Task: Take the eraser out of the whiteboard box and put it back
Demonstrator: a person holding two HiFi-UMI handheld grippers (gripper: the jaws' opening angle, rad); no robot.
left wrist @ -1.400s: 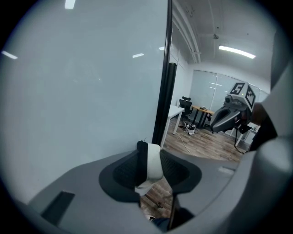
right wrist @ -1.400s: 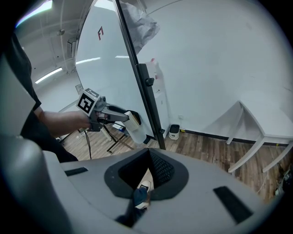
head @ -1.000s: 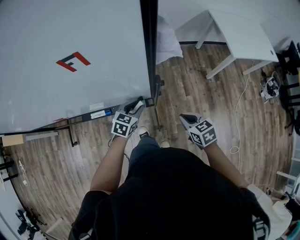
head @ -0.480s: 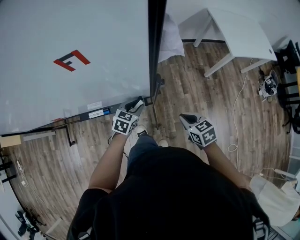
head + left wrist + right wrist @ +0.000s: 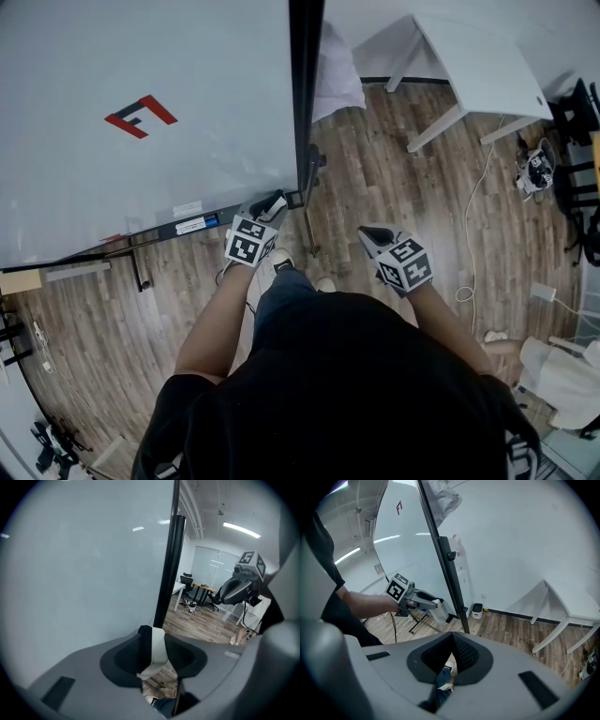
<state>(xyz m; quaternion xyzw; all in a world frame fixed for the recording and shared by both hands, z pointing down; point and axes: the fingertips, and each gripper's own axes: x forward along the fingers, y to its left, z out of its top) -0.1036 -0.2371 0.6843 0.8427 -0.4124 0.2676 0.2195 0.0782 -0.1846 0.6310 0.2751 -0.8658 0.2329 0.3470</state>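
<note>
Eraser (image 5: 157, 651) is gripped in left gripper (image 5: 274, 204) jaws, which have just been opening a little, at lower right corner of whiteboard (image 5: 141, 159), frame centre. Right gripper (image 5: 368, 232) jaws are closed, empty, over floor (image 5: 394, 178), right of centre.

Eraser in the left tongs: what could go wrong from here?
1. The left tongs have just been opening with the eraser between them. A shoe and the wood floor show below it, so it may slip and fall there.
2. The black post at the edge of the whiteboard stands close beside the tongs' tips; a bump there could knock the eraser askew.
</note>
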